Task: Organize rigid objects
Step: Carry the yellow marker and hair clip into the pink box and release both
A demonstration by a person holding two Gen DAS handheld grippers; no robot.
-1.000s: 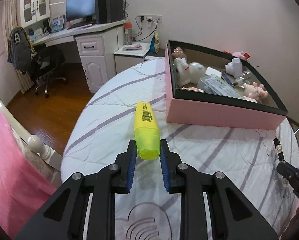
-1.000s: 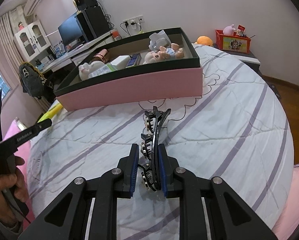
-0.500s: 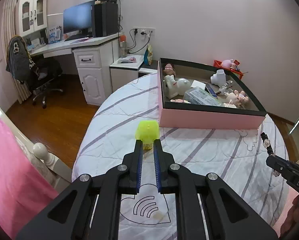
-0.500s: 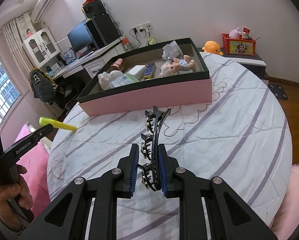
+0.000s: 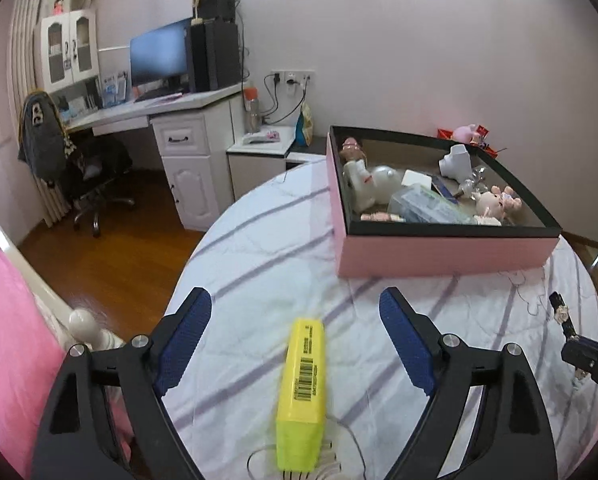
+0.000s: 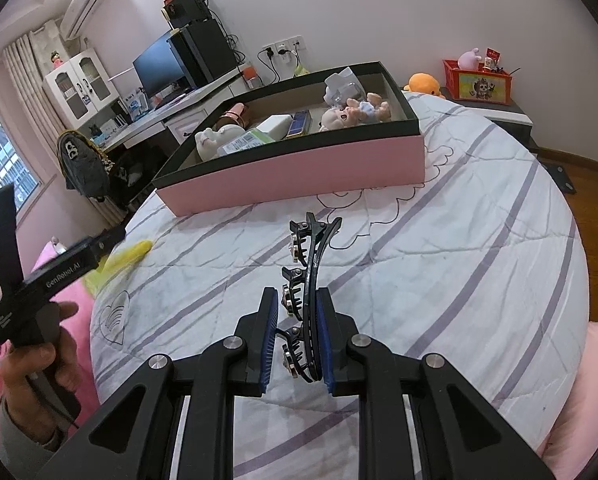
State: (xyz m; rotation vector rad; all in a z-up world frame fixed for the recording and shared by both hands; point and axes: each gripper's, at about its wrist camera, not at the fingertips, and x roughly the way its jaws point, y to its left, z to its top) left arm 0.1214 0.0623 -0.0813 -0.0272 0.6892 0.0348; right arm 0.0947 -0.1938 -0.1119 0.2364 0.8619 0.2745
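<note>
My left gripper (image 5: 295, 300) has its jaws opening wide. A yellow highlighter (image 5: 302, 392) with a barcode sits between them, touching neither pad, slightly blurred over the striped bedspread. In the right wrist view the same highlighter (image 6: 127, 256) is a yellow smear below the left gripper (image 6: 111, 240), which a hand holds. My right gripper (image 6: 297, 312) is shut on a black hair clip (image 6: 313, 248) with metal studs, which sticks out forward above the bed. The pink box (image 5: 439, 252) with a black rim stands further back on the bed.
The pink box (image 6: 299, 176) holds dolls, a white figure, a plastic packet and small items. A desk (image 5: 171, 108) with monitor, an office chair (image 5: 87, 176) and wooden floor lie to the left. Pink bedding (image 5: 7, 340) borders the bed's near left side.
The left jaws went from shut on the highlighter to wide apart. The highlighter has come free and now shows lower in the left wrist view. The right gripper and its clip stayed put.
</note>
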